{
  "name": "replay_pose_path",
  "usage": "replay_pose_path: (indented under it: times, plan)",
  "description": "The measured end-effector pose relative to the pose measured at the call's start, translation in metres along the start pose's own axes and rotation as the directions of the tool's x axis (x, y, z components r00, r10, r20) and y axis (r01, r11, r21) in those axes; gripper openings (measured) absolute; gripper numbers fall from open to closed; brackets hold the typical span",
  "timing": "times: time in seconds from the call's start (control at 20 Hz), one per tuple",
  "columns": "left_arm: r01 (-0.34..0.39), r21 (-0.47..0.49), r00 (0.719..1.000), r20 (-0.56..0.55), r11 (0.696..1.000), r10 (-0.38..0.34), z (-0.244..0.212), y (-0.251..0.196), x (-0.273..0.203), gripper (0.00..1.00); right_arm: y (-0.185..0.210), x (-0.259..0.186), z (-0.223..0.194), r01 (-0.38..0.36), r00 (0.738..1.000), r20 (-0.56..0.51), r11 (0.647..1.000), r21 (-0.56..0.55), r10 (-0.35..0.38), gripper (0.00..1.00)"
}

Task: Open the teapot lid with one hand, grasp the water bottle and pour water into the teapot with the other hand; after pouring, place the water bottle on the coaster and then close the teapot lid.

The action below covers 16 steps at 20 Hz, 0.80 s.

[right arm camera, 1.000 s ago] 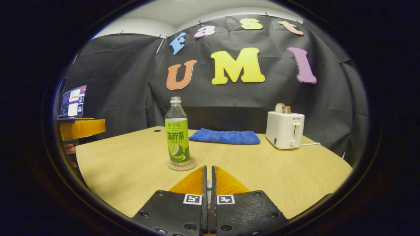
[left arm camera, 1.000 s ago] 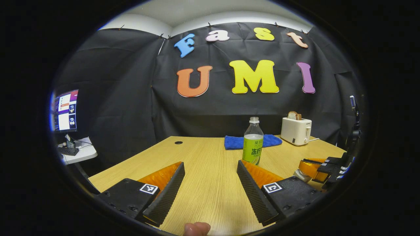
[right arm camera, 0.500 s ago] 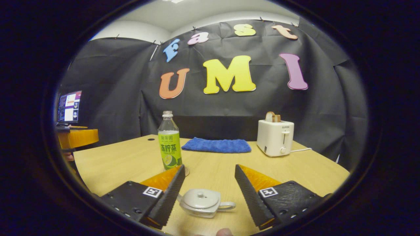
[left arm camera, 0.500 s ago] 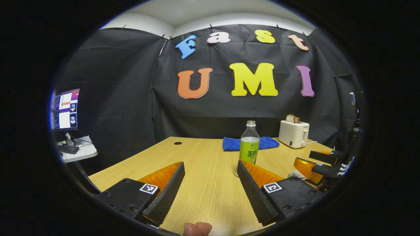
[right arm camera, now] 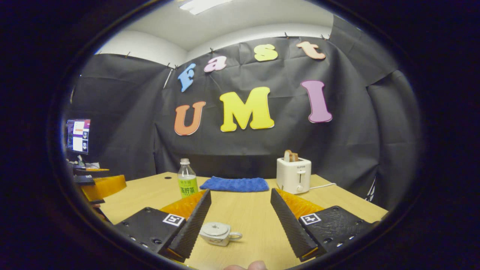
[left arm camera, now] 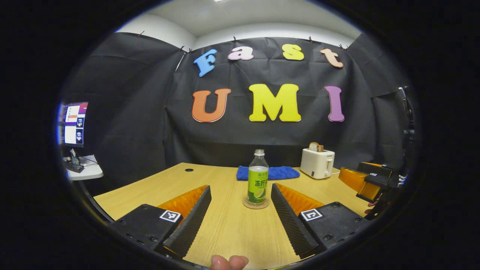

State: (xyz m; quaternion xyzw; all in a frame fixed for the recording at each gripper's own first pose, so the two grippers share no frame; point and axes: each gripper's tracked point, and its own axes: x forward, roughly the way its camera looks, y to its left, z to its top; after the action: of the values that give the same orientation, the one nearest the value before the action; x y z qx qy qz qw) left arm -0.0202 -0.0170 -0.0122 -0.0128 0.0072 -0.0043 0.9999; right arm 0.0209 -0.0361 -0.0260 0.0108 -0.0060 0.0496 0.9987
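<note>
**Both grippers spread wide, bottle on its coaster, lid on the teapot**

The left gripper (left arm camera: 240, 219) hovers level above the wooden surface (left arm camera: 225, 232) with its fingers well apart and nothing between them. A fingertip (left arm camera: 228, 261) of the person holding it pokes in at the bottom edge. Straight ahead of it, framed in the gap between the fingers but farther out, the water bottle (left arm camera: 258, 182) stands upright on a round coaster (left arm camera: 256, 203), long axis vertical, neck up, no cap on it as far as I can tell. The green label has writing but I won't try to read it.

Off to that gripper's right, the right gripper shows at the edge, held up off the surface.

In its own view the right gripper (right arm camera: 240, 221) is also spread wide and raised, tilted slightly down. The small white teapot (right arm camera: 217, 233) sits on the surface just below and between its fingers, closer to the left one, not touched. Its lid (right arm camera: 214, 226) is on and its handle points to the gripper's right.

Farther ahead there's a folded blue towel (right arm camera: 234, 184) and a white toaster (right arm camera: 293, 180) with bread in it. A monitor (right arm camera: 78, 135) sits far left.
</note>
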Motion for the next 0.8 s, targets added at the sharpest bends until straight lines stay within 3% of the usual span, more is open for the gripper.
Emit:
replay_pose_path:
  times: [0.2,0.35,0.45,0.5,0.8]
  plan:
    - [0.007,0.024,1.000,0.008,1.000,-0.008,0.006,-0.014,-0.013,1.00,0.006,-0.032,0.011,-0.003,1.000,0.022,1.000,0.017,0.002,0.92]
    - [0.010,0.010,1.000,0.003,1.000,-0.010,0.009,-0.019,-0.020,1.00,0.001,-0.041,0.017,0.019,0.999,0.041,1.000,-0.016,-0.018,0.96]
    - [-0.001,0.005,1.000,-0.001,1.000,0.001,0.015,-0.018,-0.027,1.00,0.003,-0.047,0.014,0.021,1.000,0.012,1.000,-0.017,-0.021,0.92]
    - [-0.004,-0.002,1.000,0.005,1.000,0.004,0.019,-0.019,-0.031,1.00,0.003,-0.051,0.015,0.023,1.000,0.004,0.999,-0.025,-0.022,0.96]
    - [-0.004,0.024,0.999,0.036,1.000,0.003,0.036,-0.023,-0.041,1.00,-0.001,-0.068,0.037,0.044,0.999,0.032,0.997,-0.062,-0.042,0.93]
